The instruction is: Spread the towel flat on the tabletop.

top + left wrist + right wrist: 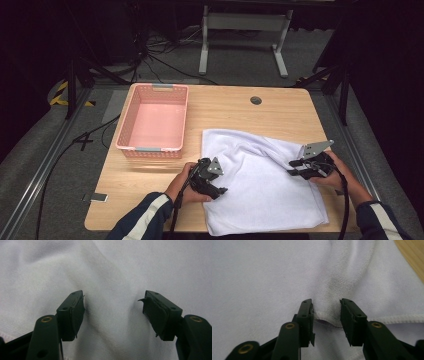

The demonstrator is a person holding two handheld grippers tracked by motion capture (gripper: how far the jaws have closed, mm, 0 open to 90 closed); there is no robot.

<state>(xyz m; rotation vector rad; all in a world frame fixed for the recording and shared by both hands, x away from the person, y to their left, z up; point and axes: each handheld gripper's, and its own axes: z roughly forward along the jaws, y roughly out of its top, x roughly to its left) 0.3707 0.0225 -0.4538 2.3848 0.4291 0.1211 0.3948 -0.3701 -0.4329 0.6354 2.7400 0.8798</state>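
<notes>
On the near right part of the wooden surface (235, 107) a white towel (260, 185) lay spread, rumpled, with soft folds running across it and its near edge reaching the front of the surface. I had the left tongs (220, 189) at the towel's left border, the hand (186, 186) behind them resting where cloth met bare wood. In the left gripper view those tongs (113, 306) stood wide apart, hovering close over a shallow ridge of the towel (112, 270), with nothing between the jaws; I could not tell whether the tips touched the cloth. The right tongs (291, 167) sat over the towel's right side, held by the right hand (334, 172) near the surface's right edge. In the right gripper view they (326, 308) were parted by a narrower gap, straddling a raised pucker of towel (274, 275) just where a stitched hem (402, 318) ran off to the side; the pads flanked the fold without pinching it. A strip of the wood (413, 255) showed in the upper corner of that view. At the far left of the surface stood a pink basket (128, 118), well apart from the towel and both tongs. A dark round grommet (256, 100) sat in the wood toward the far edge.
</notes>
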